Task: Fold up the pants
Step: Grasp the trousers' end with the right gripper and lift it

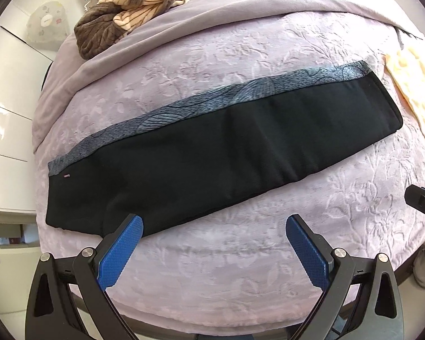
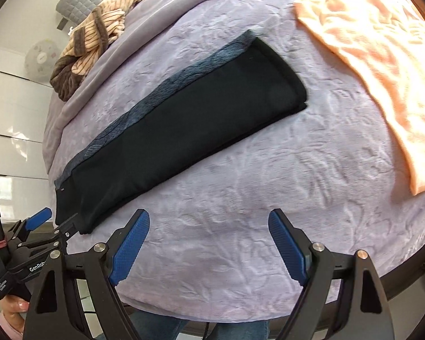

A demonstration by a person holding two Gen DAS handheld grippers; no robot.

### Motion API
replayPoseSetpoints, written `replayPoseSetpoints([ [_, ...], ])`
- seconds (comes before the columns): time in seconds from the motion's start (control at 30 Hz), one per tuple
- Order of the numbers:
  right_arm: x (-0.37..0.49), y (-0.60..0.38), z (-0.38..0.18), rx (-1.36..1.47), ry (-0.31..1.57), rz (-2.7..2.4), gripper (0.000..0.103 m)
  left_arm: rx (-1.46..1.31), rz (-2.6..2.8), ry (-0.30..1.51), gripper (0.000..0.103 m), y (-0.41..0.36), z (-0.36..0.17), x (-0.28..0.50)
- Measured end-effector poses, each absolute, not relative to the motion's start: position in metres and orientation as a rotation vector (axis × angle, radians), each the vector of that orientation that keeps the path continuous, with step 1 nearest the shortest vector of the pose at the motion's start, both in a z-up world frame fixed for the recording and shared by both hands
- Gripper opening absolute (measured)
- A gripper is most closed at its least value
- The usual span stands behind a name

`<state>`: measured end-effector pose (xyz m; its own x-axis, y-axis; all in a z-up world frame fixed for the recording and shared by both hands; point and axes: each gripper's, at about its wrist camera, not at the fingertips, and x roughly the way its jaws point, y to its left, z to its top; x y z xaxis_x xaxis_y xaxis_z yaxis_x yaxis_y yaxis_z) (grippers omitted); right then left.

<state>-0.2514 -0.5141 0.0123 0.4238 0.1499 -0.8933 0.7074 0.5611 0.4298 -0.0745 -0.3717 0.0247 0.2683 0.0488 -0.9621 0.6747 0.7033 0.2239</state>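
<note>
The left hand-held gripper (image 1: 214,226) hangs with its blue pads spread wide and nothing between them, its left pad just over the near edge of the black pants (image 1: 212,153), while the right hand-held gripper (image 2: 209,222) stands equally spread and empty over bare blanket, apart from the garment. The pants lie flat across the lilac bed (image 1: 240,269), already doubled lengthwise into one long strip, a grey patterned band along the far edge, one short end at the left and the other at the right. The step in hand appears to be the approach for the crosswise fold; the next move likely calls for each hand-held gripper to pinch a corner of one short end, catching every layer, and carry it over to the other end. The left wrist view alone shows the strip's full length and only a tip of the other tool; the right wrist view alone shows the left tool whole beside the strip's near end, plus more of the orange cloth (image 2: 382,70) well apart.
</note>
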Motion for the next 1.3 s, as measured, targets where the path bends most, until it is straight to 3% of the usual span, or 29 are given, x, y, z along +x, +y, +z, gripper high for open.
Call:
replayPoseSetpoints([
  [0.57, -0.265, -0.578, -0.029, 1.195, 0.915, -0.349, 0.088, 0.576, -0.48, 1.279, 0.101, -0.408, -0.007, -0.065],
  [1.03, -0.25, -0.62, -0.083, 1.396, 0.722, -0.343, 0.085, 0.527, -0.453, 1.291, 0.101, -0.439, -0.07, -0.022],
  [1.3, -0.229, -0.627, -0.077, 1.395, 0.627, -0.245, 0.085, 0.53, -0.457, 1.292, 0.101, -0.44, -0.084, -0.02],
])
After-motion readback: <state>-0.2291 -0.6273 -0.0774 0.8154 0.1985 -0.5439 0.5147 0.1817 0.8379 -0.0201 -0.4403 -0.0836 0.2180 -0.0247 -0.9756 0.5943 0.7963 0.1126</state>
